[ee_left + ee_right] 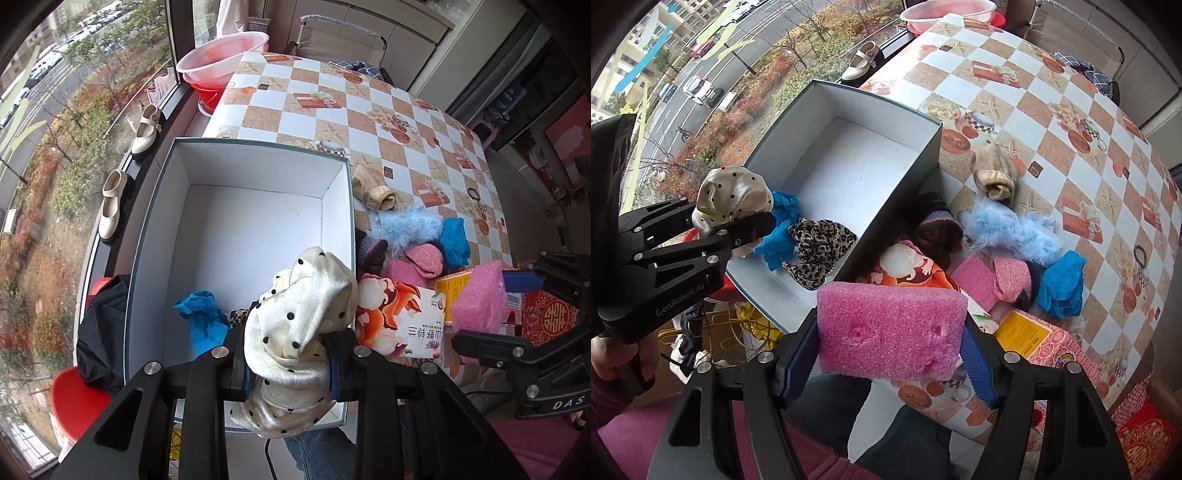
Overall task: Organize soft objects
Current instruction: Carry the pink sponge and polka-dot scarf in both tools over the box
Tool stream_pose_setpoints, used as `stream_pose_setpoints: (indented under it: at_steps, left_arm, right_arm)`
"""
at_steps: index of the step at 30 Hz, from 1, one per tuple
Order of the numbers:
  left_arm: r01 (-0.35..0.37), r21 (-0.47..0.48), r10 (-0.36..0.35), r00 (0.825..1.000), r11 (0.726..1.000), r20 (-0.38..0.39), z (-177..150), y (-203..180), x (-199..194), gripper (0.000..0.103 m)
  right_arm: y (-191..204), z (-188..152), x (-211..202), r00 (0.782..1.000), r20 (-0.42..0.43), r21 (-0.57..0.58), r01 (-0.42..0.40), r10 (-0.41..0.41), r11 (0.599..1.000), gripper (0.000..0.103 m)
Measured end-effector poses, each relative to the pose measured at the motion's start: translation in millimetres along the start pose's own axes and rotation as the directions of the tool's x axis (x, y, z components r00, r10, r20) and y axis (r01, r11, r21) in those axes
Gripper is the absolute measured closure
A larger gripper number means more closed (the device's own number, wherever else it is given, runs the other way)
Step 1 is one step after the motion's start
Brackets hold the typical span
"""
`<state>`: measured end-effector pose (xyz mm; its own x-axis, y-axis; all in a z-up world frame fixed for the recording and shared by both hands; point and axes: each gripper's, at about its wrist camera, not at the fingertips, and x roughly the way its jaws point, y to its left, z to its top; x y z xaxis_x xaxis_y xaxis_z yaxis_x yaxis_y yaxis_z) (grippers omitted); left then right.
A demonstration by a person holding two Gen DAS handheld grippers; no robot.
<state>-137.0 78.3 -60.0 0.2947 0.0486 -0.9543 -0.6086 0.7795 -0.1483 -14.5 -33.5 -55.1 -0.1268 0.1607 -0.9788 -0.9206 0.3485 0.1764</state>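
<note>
1. While clamped between the narrow jaws of the left gripper, the dotted cloth hangs over the near end of the box.
2. Held crosswise, the pink sponge fills the wider right gripper, beside the box's near corner.
3. Inside the box lie a blue cloth and a leopard cloth.
4. More soft things sit piled on the checkered surface right of the box.

Checkered table carries white box; beige sock, fluffy blue piece, printed cartons beside it.
</note>
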Motion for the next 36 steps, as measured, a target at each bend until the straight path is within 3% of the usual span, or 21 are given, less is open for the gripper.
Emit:
stream_pose_setpoints:
  at_steps: [21,36]
  left_arm:
    - [-0.059,-0.127,0.063,0.998,0.99,0.028,29,43,20,0.071]
    - [-0.078,-0.178,0.077,0.997,0.981,-0.01,37,60,46,0.071]
  right_arm:
    - [29,74,13,0.999,0.028,-0.062,-0.017,0.018,0.998,0.032]
    - [23,111,24,0.999,0.018,-0.009,-0.03,0.03,1.0,0.032]
